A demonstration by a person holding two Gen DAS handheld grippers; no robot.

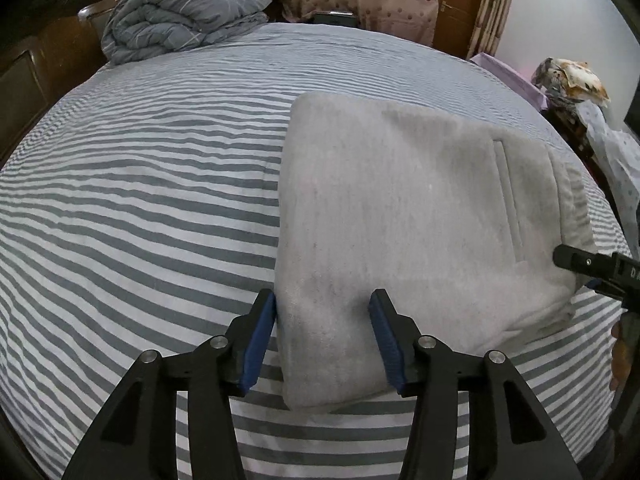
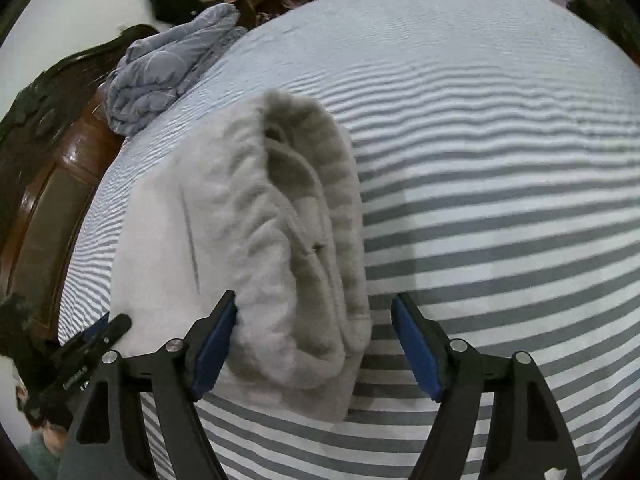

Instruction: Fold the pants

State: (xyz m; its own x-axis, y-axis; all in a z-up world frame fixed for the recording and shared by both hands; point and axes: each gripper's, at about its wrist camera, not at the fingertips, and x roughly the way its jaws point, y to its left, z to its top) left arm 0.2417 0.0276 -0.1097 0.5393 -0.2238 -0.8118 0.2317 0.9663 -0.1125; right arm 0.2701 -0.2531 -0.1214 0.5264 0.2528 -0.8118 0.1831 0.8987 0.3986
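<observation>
Light grey fleece pants (image 1: 400, 208) lie folded into a thick rectangle on the striped bed sheet (image 1: 140, 200). My left gripper (image 1: 323, 296) is open over their near left corner. Its left pad sits at the folded edge and its right pad rests over the cloth without pinching it. In the right wrist view the stacked waistband end of the pants (image 2: 288, 240) lies between the fingers of my open right gripper (image 2: 316, 302); the right pad stands apart from the cloth. The right gripper (image 1: 592, 268) shows at the pants' right corner, and the left gripper (image 2: 100, 336) at the lower left.
A rolled blue-grey quilt (image 1: 188, 12) (image 2: 160, 80) lies at the bed's far corner by the dark wooden headboard (image 2: 48, 200). Curtains and a door (image 1: 452, 8) stand beyond the bed. A heap of cloth (image 1: 572, 76) sits off its right side. A hand (image 1: 620, 360) shows at the right edge.
</observation>
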